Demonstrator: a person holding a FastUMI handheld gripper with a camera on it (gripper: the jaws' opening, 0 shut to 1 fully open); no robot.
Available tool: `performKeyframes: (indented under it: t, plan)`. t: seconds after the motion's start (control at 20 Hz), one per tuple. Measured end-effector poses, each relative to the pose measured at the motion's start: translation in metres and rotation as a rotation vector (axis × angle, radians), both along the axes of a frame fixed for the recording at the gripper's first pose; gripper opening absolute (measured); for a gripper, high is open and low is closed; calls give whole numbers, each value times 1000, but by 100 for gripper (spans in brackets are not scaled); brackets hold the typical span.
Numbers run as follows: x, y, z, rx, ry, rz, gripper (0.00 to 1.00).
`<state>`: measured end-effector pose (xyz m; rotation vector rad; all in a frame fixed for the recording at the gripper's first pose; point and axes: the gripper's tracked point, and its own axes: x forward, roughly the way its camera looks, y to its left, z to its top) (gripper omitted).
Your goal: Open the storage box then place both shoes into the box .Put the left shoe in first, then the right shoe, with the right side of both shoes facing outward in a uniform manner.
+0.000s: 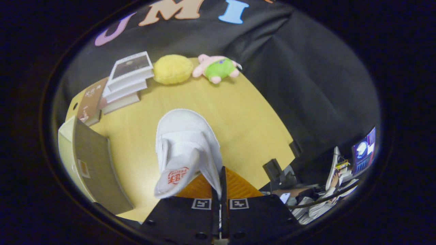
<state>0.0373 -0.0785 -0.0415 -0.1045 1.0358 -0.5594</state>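
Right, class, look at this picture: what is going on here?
A hand-held claw is shut on the side edge of a white shoe, holding it over a wooden table. The shoe's toe points away from the claw. Beside it stands a storage box with its flap open. Beyond the shoe, books, a yellow cushion and a plush toy lie along the table's far edge.

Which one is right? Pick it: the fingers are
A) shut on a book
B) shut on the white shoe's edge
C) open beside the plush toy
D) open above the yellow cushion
B: the gripper has its fingers closed together on a thin edge of the white shoe, which hangs just ahead of them over the table, far from the books.
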Motion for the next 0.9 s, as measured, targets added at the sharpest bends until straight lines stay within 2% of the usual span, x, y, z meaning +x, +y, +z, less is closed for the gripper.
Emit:
performKeyframes:
  t: [0.2,0.35,0.55,0.75,0.9]
  plan:
    - [26,77,62,28,-149,124,5]
    - [27,150,65,108,-166,234,5]
    - [25,238,62,118,-143,349,5]
    - [29,315,39,236,-146,400,5]
    - [34,327,24,242,-142,394,5]
